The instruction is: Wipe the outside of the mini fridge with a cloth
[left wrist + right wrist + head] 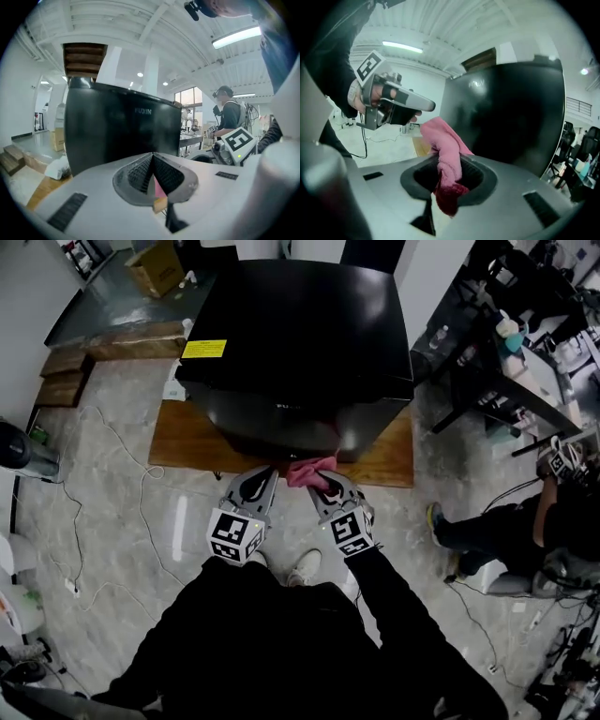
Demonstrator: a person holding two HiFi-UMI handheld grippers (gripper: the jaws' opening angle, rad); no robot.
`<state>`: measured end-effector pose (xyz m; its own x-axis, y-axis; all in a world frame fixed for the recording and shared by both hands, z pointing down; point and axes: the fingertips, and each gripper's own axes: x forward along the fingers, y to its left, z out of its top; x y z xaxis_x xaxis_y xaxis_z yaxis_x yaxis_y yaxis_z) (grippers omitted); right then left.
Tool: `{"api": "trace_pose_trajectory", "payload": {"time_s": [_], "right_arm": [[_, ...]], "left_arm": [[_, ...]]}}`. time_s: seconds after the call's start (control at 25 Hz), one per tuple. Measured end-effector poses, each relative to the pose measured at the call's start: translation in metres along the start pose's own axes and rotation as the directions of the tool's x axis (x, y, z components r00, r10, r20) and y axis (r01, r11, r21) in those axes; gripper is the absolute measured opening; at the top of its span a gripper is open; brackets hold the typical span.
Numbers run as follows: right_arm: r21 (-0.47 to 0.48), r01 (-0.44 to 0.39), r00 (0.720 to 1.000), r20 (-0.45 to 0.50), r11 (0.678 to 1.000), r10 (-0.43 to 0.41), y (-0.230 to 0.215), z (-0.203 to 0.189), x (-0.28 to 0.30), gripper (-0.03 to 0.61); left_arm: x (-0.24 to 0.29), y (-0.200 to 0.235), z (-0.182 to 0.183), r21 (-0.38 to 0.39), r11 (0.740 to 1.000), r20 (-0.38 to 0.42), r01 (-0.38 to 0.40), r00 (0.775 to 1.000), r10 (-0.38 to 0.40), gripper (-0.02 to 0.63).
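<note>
Pink cloth (310, 471) pinched in my right gripper (325, 486), low at the front of the black mini fridge (300, 343).

My right gripper's jaws are clamped on the cloth (445, 150). It bunches up out of them and hangs below them in a darker fold, just beside the fridge's glossy door (511, 117); I cannot tell if it touches. My left gripper (267, 476) sits close at my left with its 2 jaws pressed together at the tips, holding nothing, pointed at the same door (122, 126). The fridge stands on a low wooden platform (187, 442) on the marble floor (112, 521).
</note>
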<state>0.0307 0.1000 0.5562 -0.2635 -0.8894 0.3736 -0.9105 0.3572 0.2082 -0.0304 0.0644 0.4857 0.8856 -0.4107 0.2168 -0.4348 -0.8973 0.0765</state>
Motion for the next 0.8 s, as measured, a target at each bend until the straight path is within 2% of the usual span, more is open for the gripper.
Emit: {"api": "trace_pose_trajectory", "payload": {"time_s": [0.2, 0.36, 0.6, 0.8], "right_arm": [[-0.048, 0.079, 0.985, 0.155, 0.996, -0.071, 0.013, 0.108, -0.032, 0.091], [-0.085, 0.176, 0.957, 0.249, 0.981, -0.150, 0.025, 0.182, -0.025, 0.092], [-0.099, 0.262, 0.938, 0.259, 0.960, -0.229, 0.015, 0.232, 0.022, 0.094], [-0.133, 0.336, 0.925, 0.235, 0.933, -0.299, 0.015, 0.253, 0.069, 0.094]], "left_arm": [[-0.046, 0.019, 0.066, 0.018, 1.000, 0.087, -0.021, 0.996, 0.019, 0.006], [-0.075, 0.059, 0.094, 0.028, 0.999, 0.120, -0.017, 0.993, 0.013, 0.006], [-0.078, 0.107, 0.123, 0.068, 0.997, 0.164, 0.045, 0.985, -0.056, 0.006], [-0.078, 0.137, 0.132, 0.092, 0.984, 0.178, 0.150, 0.970, -0.164, 0.006]]}}
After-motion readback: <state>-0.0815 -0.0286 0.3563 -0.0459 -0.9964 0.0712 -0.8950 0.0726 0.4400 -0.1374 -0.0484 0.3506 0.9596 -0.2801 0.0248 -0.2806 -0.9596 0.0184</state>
